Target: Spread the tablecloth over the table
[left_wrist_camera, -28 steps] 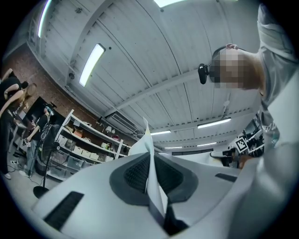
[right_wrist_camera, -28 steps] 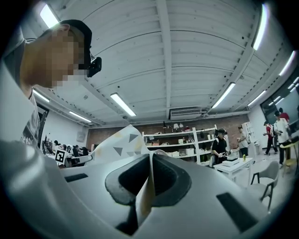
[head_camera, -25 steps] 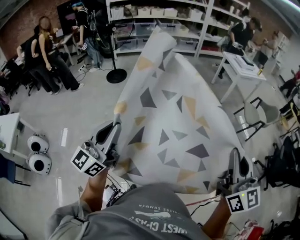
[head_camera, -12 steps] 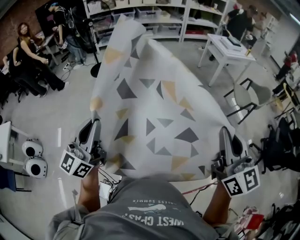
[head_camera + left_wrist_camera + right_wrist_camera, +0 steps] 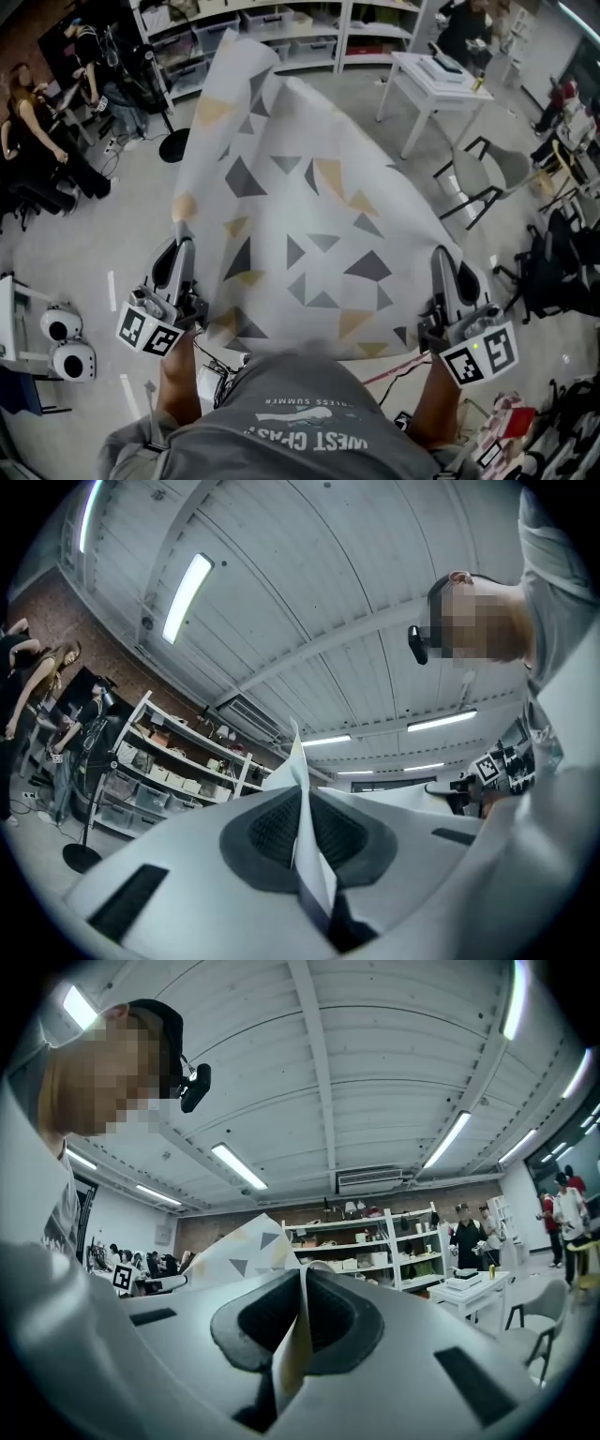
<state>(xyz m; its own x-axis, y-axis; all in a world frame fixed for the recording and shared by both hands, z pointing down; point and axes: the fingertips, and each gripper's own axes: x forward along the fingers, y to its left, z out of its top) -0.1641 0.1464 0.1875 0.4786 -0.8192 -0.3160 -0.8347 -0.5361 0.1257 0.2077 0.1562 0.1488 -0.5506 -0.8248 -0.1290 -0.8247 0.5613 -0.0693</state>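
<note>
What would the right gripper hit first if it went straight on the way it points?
The right gripper meets only the tablecloth it grips; beyond, the way looks free, depth unclear.

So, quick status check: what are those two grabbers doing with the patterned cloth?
Left gripper shut on tablecloth, near edge. Right gripper shut on the same edge, other side. Cloth billowed out ahead, not laid flat. Table under it hidden; no obstruction seen.

T-shirt (image 5: 300, 427): grey, short-sleeved, white lettering and graphic printed on it.
Head camera (image 5: 195, 1087): small, black, on a dark band.
Left gripper (image 5: 184, 248): pale grey shell, dark ribbed pads, black-and-white marker cube (image 5: 150, 330).
Right gripper (image 5: 441, 255): same build, green light on its cube.
</note>
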